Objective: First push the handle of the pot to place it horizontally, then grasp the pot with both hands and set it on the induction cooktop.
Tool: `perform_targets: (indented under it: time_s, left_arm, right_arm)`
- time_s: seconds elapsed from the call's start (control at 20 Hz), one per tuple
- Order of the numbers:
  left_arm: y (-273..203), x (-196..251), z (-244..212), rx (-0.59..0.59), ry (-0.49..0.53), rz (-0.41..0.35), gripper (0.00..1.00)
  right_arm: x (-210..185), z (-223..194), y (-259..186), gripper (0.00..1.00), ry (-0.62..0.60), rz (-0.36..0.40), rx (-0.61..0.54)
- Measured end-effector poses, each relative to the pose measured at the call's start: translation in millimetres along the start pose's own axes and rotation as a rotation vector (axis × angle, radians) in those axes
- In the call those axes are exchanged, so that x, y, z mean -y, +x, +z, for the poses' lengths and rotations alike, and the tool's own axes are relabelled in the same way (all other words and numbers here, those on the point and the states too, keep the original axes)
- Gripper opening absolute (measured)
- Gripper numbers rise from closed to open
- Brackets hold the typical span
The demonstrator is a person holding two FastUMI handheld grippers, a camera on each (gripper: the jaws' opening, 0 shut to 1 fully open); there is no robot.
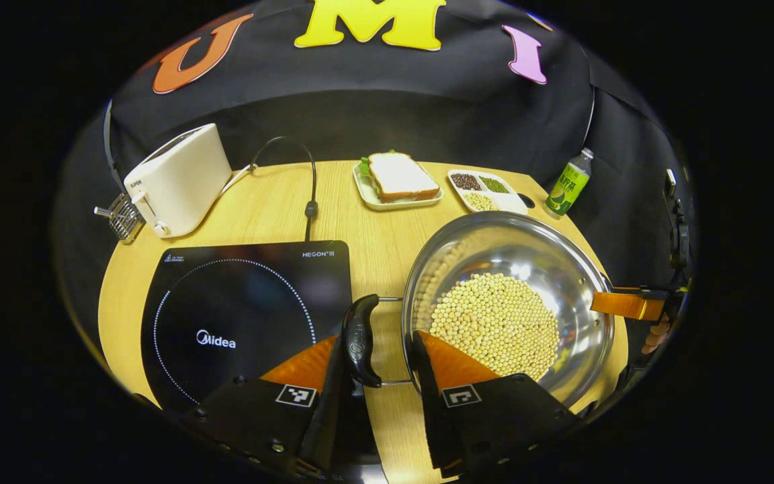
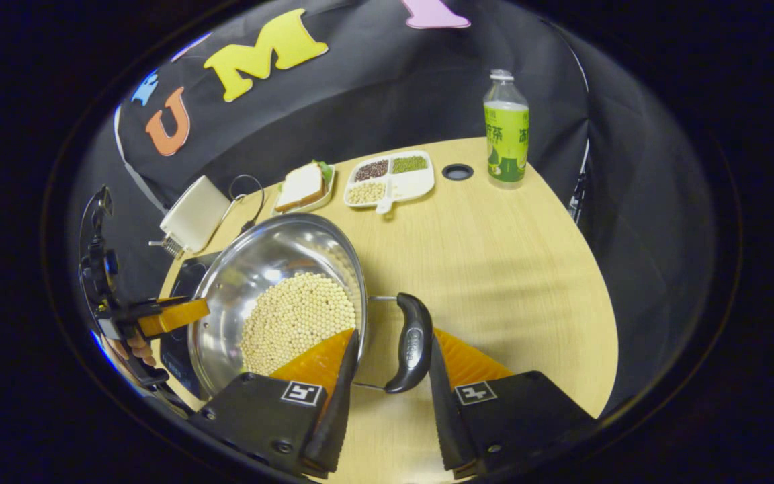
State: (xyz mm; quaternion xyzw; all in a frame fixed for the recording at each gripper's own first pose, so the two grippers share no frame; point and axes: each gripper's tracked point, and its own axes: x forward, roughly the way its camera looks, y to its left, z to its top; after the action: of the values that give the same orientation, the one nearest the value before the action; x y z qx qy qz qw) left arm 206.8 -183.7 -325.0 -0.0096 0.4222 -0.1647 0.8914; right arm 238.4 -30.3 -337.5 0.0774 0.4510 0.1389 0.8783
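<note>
While each gripper straddles a black side handle of the pot (image 1: pixel 508 302), the left gripper (image 1: pixel 381 349) and right gripper (image 2: pixel 392 349) stand parted, fingers beside the handles without pressing. The steel pot, holding pale beans (image 1: pixel 494 323), rests on the wooden table (image 1: pixel 273 208) just beside the induction cooktop (image 1: pixel 246 316). Beyond the pot lie a sandwich plate (image 1: pixel 397 180) and a bottle (image 2: pixel 506 128).

The left tongs (image 1: pixel 387 349) stand apart, their fingers either side of a black pot handle (image 1: pixel 361 339). The right tongs (image 2: pixel 390 349) gape likewise, straddling the opposite handle (image 2: pixel 412 343), neither pair pressing.
</note>
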Motion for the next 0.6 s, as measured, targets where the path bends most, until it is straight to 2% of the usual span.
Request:
perform_targets:
  time_s: [0.35,0.6]
  left_arm:
    - [-48,-18,23,0.085,0.008,0.008,0.53]
    - [-78,-59,29,0.123,-0.025,0.027,0.53]
  right_arm:
    - [-42,18,-39,0.57,-0.045,-0.004,0.048]
    - [-92,30,-52,0.58,-0.086,0.007,0.071]
